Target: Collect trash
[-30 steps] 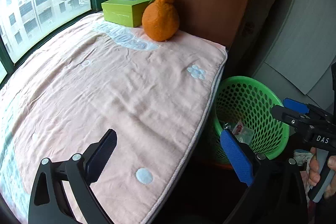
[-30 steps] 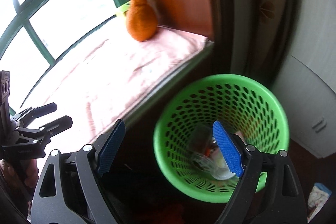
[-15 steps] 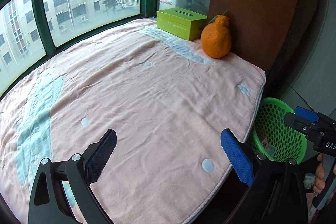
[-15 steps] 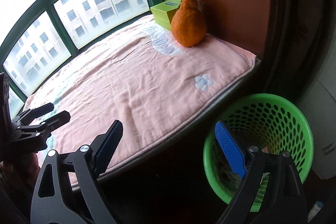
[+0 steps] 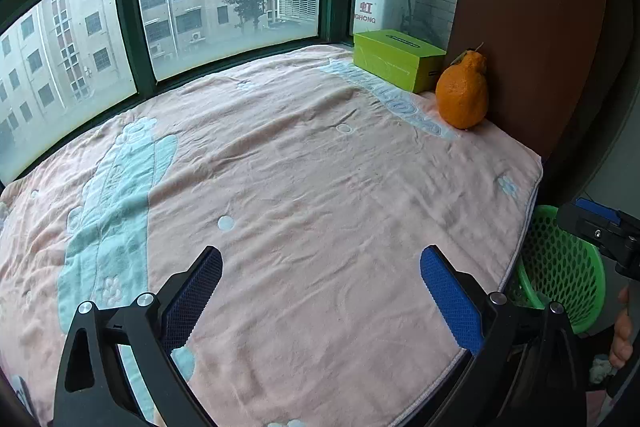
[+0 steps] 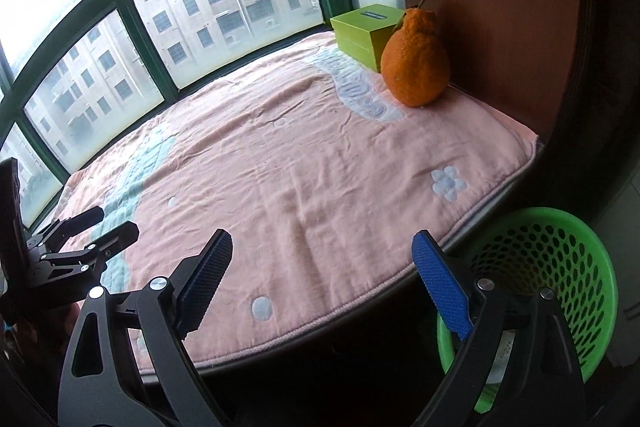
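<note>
Both my grippers hang empty over the near edge of the blanket (image 5: 312, 187). The left gripper (image 5: 320, 287) has its jaws wide apart with nothing between them; the right gripper (image 6: 322, 277) has just been opening, and only bare cloth shows between its pads.

At the right, beside the blanket's edge and lower down, stands one green basket (image 6: 576, 267). Something pale shows low inside it; I cannot tell what or how much.

Across the blanket I see no loose scrap at all, so I judge the collecting to be finished or nearly so, with at most a last look round left.

At the far corner, against the brown panel, sit one orange fruit (image 6: 416, 63) and, right behind it, one green box (image 6: 364, 27). I would not count either as trash. Beyond them is the window.
</note>
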The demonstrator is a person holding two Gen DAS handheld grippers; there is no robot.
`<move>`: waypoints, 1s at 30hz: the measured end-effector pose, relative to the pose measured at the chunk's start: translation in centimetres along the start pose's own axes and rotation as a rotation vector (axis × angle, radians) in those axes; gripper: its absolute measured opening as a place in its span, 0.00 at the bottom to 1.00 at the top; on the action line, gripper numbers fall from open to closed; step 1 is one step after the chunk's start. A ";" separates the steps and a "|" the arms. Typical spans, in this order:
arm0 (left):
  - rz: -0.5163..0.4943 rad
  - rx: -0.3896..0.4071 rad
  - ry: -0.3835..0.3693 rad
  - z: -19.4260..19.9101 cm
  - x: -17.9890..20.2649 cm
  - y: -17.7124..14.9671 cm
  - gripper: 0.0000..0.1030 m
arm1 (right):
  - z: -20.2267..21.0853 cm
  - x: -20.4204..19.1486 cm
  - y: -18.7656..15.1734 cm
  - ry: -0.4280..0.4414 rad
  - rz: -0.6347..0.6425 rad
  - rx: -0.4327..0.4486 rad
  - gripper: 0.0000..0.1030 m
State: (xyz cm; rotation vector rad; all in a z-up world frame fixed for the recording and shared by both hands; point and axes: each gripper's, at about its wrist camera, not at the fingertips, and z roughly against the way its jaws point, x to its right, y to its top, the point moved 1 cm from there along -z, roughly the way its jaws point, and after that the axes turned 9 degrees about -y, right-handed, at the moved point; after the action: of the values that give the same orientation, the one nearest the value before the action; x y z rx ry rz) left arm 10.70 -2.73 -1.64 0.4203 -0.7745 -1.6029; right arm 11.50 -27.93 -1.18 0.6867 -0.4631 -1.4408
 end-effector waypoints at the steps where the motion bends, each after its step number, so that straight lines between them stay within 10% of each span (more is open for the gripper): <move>1: 0.006 0.000 0.000 0.1 -0.2 -0.1 0.93 | 0.0 -0.3 0.1 -0.001 0.005 0.002 0.88; 30: 0.098 0.015 0.028 1.8 -3.2 -0.9 0.93 | -0.4 -3.3 0.1 0.021 0.028 0.008 0.93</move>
State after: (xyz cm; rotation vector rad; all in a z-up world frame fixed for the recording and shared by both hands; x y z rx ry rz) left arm 9.43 0.84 -1.51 0.4084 -0.7747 -1.4978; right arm 11.55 -24.63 -1.04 0.6984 -0.4608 -1.4055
